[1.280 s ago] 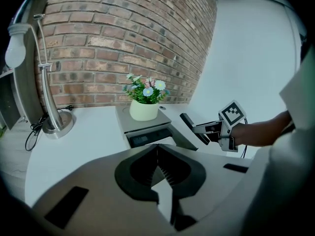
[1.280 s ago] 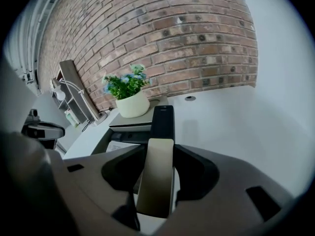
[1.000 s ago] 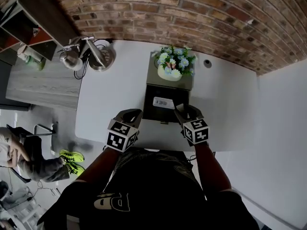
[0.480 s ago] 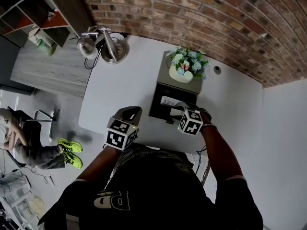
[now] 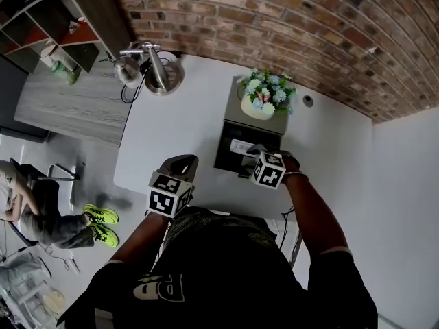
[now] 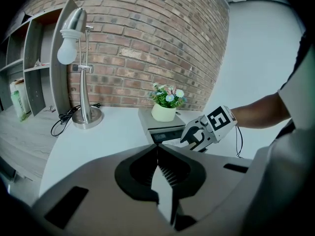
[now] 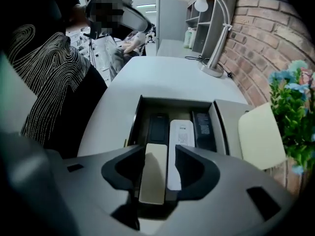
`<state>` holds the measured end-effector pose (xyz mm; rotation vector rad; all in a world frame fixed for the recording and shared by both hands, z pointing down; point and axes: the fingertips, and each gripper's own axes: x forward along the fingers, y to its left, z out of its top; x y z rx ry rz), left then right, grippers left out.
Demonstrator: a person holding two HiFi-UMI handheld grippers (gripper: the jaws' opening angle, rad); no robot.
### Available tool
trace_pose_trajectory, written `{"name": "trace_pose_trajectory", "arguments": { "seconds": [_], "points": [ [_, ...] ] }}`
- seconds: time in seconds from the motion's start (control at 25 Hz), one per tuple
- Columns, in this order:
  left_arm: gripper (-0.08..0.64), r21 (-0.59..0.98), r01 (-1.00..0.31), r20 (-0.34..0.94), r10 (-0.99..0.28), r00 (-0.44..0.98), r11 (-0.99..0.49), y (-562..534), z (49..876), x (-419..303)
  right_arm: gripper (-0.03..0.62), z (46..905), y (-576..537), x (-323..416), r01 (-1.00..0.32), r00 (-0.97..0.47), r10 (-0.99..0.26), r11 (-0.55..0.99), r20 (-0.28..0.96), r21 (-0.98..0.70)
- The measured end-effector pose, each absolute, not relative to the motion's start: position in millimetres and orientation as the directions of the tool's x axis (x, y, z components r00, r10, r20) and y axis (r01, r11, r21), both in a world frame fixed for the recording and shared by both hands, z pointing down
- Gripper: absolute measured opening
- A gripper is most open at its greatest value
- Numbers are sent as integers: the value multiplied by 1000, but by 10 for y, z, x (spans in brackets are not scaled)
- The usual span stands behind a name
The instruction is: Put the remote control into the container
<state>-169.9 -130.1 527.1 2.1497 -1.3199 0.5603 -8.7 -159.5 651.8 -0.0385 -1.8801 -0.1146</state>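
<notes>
The container (image 5: 225, 157) is a dark open drawer under a grey box on the white table. A white remote (image 5: 240, 146) lies flat in it between two black remotes (image 7: 158, 128) (image 7: 203, 127). My right gripper (image 5: 252, 157) points steeply down into the drawer. In the right gripper view the jaws (image 7: 167, 151) stand apart astride the near end of the white remote (image 7: 181, 134), which still rests on the drawer floor. My left gripper (image 5: 182, 163) hovers over the table's front edge, left of the drawer. Its jaws (image 6: 158, 149) are closed together and empty.
A cream pot of flowers (image 5: 264, 101) stands on the grey box behind the drawer. A silver desk lamp (image 5: 154, 70) with its cable is at the table's back left. Brick wall runs behind. A person (image 5: 34, 218) sits on the floor at left.
My right gripper has tipped downward, rolled and come in over the drawer onto the white remote's end. The remote has stayed where it lay. The left gripper drifted slightly left.
</notes>
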Motion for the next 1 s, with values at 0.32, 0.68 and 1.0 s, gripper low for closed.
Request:
{"name": "trace_pose_trajectory", "arguments": {
  "seconds": [0.32,0.68,1.0],
  "points": [
    [8,218,-842,570,-636,521,-494,-1299,5112,-1541,191,5826,-1706,-145,-534,-597,-337,844,728,-47],
    [8,207,-677,537,-496,682,-706,-963,5028,-1104,8,5213,-1072,269,-839,-530,-680,334,507,-430],
    [8,187,-641,465,-507,726,-745,-753,4627,-786,8,4596,-751,112,-811,-581,-720,471,380,-349]
  ]
}}
